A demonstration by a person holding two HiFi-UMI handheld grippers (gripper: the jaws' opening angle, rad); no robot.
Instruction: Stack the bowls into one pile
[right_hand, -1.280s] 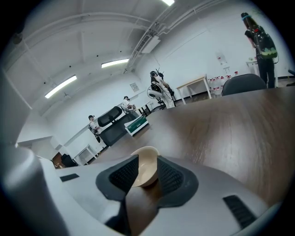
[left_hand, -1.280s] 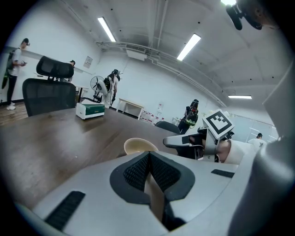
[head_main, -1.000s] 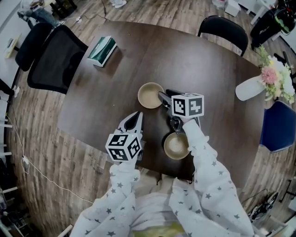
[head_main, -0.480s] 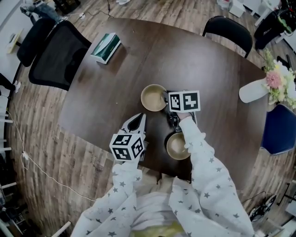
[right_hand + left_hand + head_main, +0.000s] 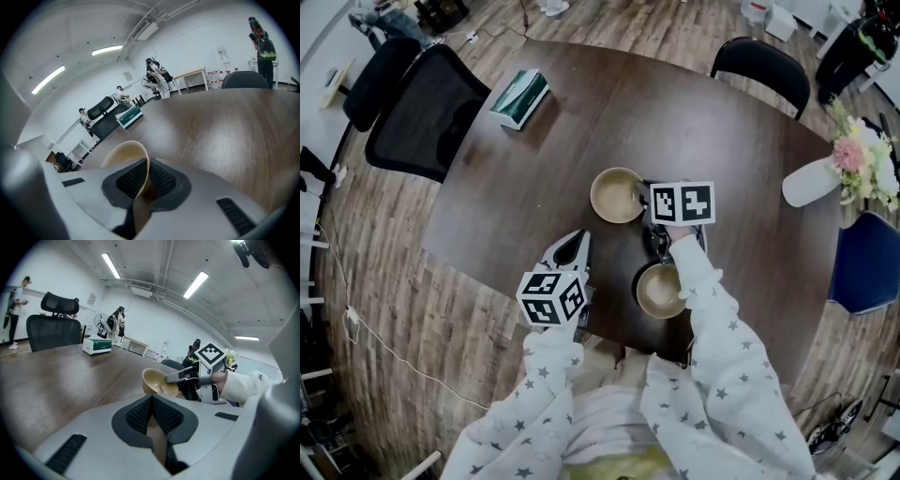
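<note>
Two tan bowls stand on the dark round table (image 5: 722,141). My right gripper (image 5: 639,199) has just been closing and is shut on the right rim of the far bowl (image 5: 615,195). In the right gripper view that thin rim (image 5: 125,157) runs between the black pads (image 5: 161,180). The near bowl (image 5: 659,292) sits by the right sleeve, close to the table's front edge. My left gripper (image 5: 576,244) hovers left of the near bowl, shut with nothing in it. Its view shows its pads (image 5: 139,416) together and the held bowl (image 5: 156,380) beyond them.
A green and white box (image 5: 518,97) lies at the table's far left. Black chairs stand at the left (image 5: 417,112) and the far side (image 5: 759,61). A white vase with flowers (image 5: 811,180) lies at the right edge, beside a blue chair (image 5: 867,262).
The right gripper's jaws, open beside the far bowl a second ago, have closed on its rim. The left gripper has stayed where it was.
</note>
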